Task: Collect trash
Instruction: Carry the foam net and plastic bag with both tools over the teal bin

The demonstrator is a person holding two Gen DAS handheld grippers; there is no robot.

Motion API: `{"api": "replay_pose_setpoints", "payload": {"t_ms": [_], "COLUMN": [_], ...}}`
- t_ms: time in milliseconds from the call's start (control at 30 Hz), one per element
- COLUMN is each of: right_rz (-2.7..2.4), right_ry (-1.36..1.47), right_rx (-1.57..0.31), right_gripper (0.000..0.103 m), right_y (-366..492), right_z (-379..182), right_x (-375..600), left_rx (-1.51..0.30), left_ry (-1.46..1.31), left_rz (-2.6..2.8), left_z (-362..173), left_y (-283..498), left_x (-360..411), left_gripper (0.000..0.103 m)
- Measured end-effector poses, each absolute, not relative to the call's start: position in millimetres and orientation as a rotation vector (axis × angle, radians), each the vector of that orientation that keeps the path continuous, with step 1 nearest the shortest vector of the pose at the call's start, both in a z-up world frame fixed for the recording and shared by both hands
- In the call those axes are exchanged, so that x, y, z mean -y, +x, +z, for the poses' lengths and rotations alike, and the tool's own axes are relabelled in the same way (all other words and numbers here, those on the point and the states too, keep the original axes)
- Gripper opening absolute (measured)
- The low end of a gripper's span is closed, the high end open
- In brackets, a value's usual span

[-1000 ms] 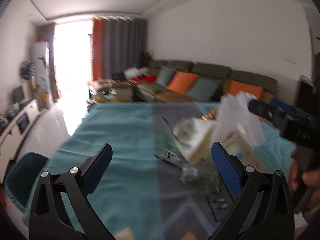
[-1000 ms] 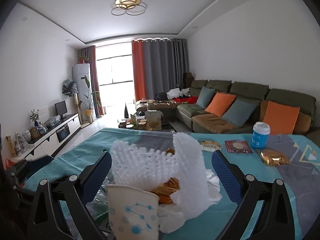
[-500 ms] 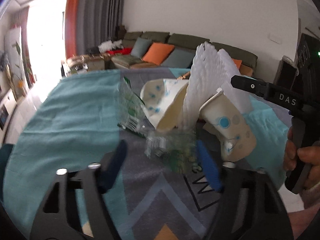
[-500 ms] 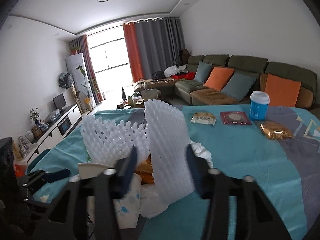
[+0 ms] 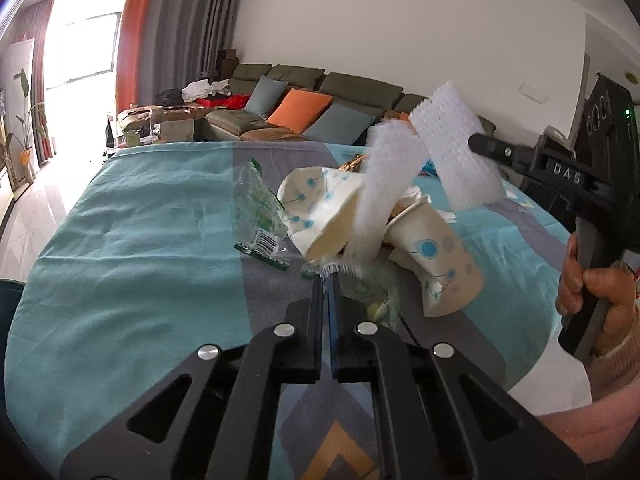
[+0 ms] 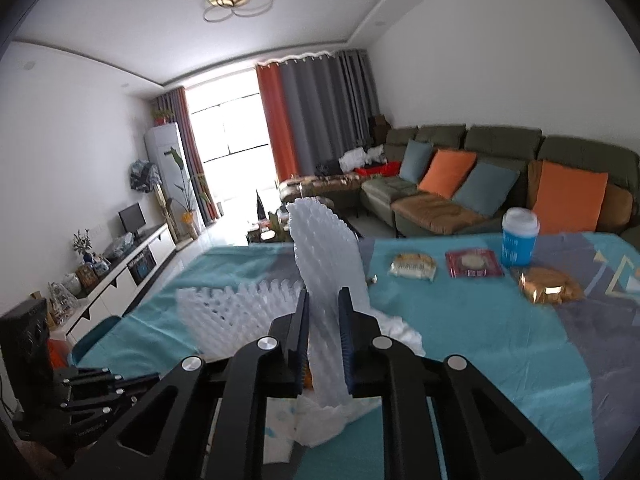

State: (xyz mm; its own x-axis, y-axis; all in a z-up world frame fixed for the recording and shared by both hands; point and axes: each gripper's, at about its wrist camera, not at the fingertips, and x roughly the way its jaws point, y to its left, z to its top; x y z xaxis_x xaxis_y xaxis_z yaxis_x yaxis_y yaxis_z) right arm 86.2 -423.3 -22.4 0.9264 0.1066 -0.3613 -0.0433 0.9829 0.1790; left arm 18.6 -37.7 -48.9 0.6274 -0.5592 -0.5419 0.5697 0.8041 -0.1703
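Over the bench's [image 5: 132, 240] near trash pile, the right claw [image 6: 324, 344] pinched foam netting [image 6: 326, 264] while the left claw [image 5: 327, 280] clamped a clear wrapper [image 5: 360, 284], which looked liable to tear or slip.

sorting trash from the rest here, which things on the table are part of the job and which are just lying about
Job:
white foam netting
paper cups
clear green wrapper
left hand-held gripper
right hand-held gripper

Lying about:
blue lidded cup
sealed snack packets
sofa cushions

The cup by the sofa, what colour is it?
The cup is blue with a white lid, clearest in the right wrist view.
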Motion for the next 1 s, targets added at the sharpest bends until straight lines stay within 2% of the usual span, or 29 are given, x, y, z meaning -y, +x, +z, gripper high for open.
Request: {"api": "replay_pose_setpoints", "payload": {"t_ms": [567, 1000], "right_rz": [0.344, 0.746], "right_ry": [0.124, 0.131], "right_rx": [-0.239, -0.354], "right_gripper": [0.013, 0.013], "right_y": [80, 152], "right_z": [27, 18], "right_x": [373, 255], "left_rx": [-0.522, -0.464], "left_ry": [-0.048, -0.091], "left_rz": [-0.538, -0.22], "left_z": [-16, 6], "left_y": [-2, 0], "left_x": [-30, -143], "left_gripper": [0.002, 0.002]}}
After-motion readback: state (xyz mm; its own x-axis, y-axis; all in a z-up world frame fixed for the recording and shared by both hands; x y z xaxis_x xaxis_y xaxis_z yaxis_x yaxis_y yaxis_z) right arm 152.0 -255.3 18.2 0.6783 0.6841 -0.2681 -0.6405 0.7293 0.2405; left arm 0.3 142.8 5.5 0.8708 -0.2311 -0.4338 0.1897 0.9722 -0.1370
